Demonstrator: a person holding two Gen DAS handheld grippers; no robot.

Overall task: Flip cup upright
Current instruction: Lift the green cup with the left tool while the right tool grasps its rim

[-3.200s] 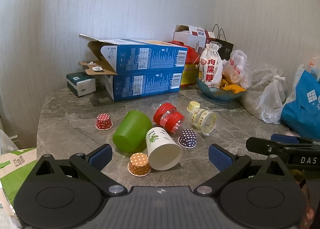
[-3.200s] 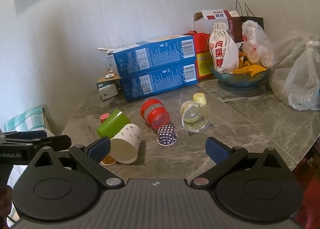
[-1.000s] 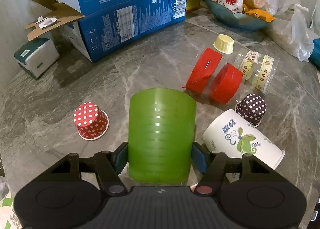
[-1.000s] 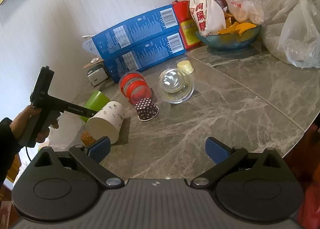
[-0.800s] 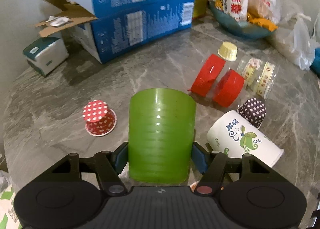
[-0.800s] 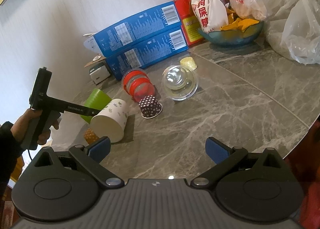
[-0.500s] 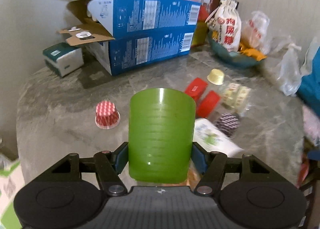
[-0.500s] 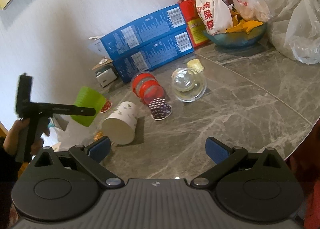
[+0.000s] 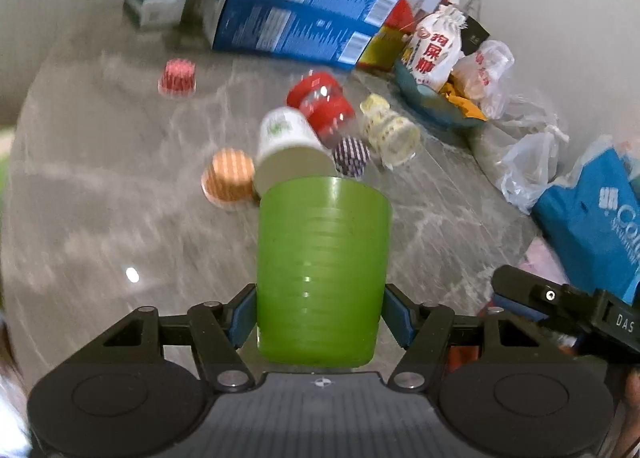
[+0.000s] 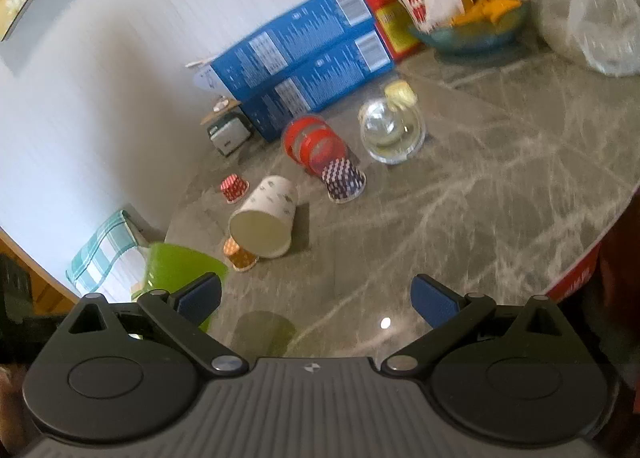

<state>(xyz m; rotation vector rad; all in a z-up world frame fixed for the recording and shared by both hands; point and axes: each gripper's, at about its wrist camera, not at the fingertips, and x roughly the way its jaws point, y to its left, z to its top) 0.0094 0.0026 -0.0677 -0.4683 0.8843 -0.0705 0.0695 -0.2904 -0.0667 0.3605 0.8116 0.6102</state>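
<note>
green cup clamped in left claw above the counter

left wrist view, nearest first: left claw [image 9: 320,314] is clamped on the green cup [image 9: 322,266], blue pads pressing both sides near one end. the cup points away from the camera, held off the grey marble counter [image 9: 100,218]. can't tell which end is the mouth from this view. in the right wrist view the same cup [image 10: 176,270] shows at lower left, w/ a glossy hollow facing up.

right claw [image 10: 316,298] has its fingers wide apart, nothing btwn them, hovering over bare counter.

just past the green cup: an orange dotted cupcake liner [image 9: 228,176] touching a white paper cup [image 9: 290,150] lying on its side. next a dark dotted liner [image 9: 352,156], then a red-lidded clear jar [image 9: 322,108] and a clear tub w/ yellow print [image 9: 390,130], both on their sides. a red dotted liner [image 9: 177,75] sits apart to the left.

far back by the wall: two stacked blue boxes [image 9: 296,18], a white drawstring bag w/ red lettering [image 9: 436,48] in a bowl, and plastic bags [image 9: 528,162] at right. background is motion-blurred.
</note>
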